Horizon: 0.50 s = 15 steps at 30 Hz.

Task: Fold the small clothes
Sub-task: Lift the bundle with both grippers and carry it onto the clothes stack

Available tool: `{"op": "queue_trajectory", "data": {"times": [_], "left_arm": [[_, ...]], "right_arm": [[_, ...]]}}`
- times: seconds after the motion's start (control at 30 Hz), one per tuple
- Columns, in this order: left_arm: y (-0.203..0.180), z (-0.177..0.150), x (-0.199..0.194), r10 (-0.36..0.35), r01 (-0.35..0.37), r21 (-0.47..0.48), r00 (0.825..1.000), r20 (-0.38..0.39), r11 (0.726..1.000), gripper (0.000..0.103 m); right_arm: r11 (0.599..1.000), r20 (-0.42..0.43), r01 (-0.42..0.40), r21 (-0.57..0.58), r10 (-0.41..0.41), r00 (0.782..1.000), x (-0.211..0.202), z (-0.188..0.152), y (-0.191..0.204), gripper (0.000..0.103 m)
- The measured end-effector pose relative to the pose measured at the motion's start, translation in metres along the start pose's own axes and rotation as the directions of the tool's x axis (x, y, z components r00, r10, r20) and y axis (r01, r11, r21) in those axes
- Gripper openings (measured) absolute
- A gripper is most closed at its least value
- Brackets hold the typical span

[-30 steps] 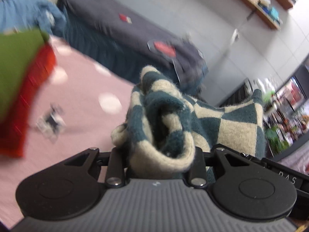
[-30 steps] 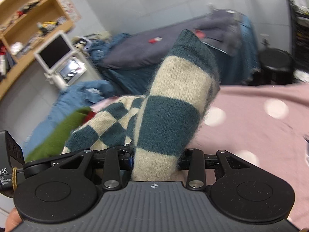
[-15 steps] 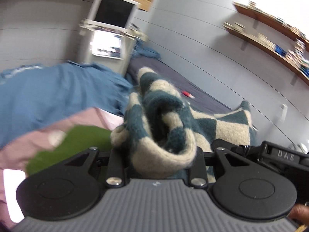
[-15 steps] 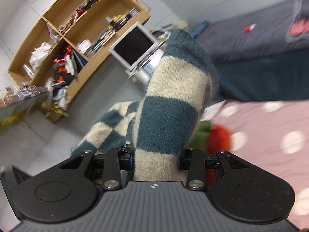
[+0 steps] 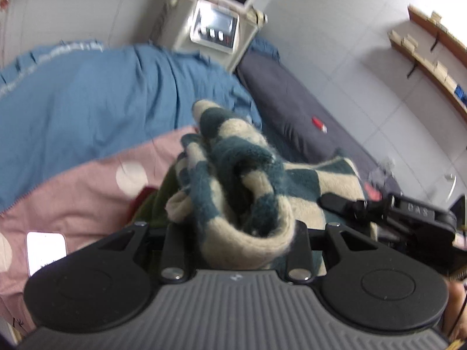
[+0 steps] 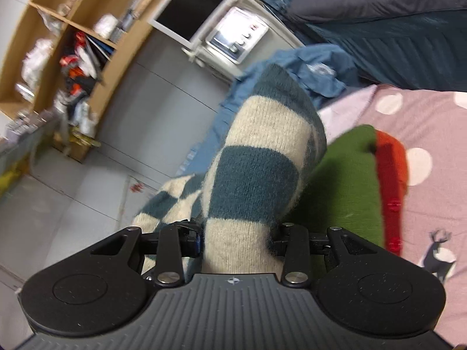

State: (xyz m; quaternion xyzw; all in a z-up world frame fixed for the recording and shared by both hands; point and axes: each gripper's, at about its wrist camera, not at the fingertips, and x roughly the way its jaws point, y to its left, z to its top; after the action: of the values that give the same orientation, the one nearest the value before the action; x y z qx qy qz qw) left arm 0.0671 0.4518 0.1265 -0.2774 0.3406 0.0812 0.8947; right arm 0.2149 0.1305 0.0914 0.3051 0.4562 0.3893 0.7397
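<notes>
A teal-and-cream checked knit garment (image 5: 233, 192) is held in the air by both grippers. My left gripper (image 5: 236, 233) is shut on a bunched end of it; its fingertips are buried in the knit. My right gripper (image 6: 242, 233) is shut on a thick folded part of the checked knit (image 6: 256, 160), which hides its fingertips. The rest of the knit hangs between the two grippers, and the right gripper (image 5: 388, 210) shows at the right of the left wrist view. Below lies a folded green garment (image 6: 347, 180) on a red one (image 6: 391, 169).
A pink bedspread with white dots (image 6: 423, 122) lies underneath, with a blue quilt (image 5: 87, 99) bunched behind it. A dark grey bed (image 5: 292, 99), a white bedside unit with a lit panel (image 5: 213, 26) and wooden shelves (image 6: 73, 43) stand beyond. A phone (image 5: 45, 250) lies on the spread.
Both grippers have swung sideways with the checked knit still held. The views now face the blue quilt, bedside unit and shelves, and the green and red pile has come under the knit.
</notes>
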Motion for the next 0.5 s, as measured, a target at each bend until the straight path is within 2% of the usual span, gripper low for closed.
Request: {"op": "queue_trajectory", "data": {"times": [0.13, 0.33, 0.5], "left_arm": [[0.013, -0.009, 0.016, -0.024, 0.023, -0.015, 0.997, -0.069, 1.0, 0.032], [0.02, -0.009, 0.022, -0.036, 0.038, 0.019, 0.992, -0.124, 0.999, 0.034], [0.026, -0.012, 0.03, -0.04, 0.041, -0.001, 0.987, -0.156, 0.999, 0.037]], "right_arm": [[0.998, -0.05, 0.065, 0.011, -0.065, 0.997, 0.014, 0.0, -0.014, 0.066], [0.995, -0.061, 0.095, -0.032, -0.097, 0.993, 0.018, -0.003, -0.017, 0.071], [0.992, -0.078, 0.116, -0.048, -0.119, 0.99, 0.023, -0.006, -0.022, 0.075]]}}
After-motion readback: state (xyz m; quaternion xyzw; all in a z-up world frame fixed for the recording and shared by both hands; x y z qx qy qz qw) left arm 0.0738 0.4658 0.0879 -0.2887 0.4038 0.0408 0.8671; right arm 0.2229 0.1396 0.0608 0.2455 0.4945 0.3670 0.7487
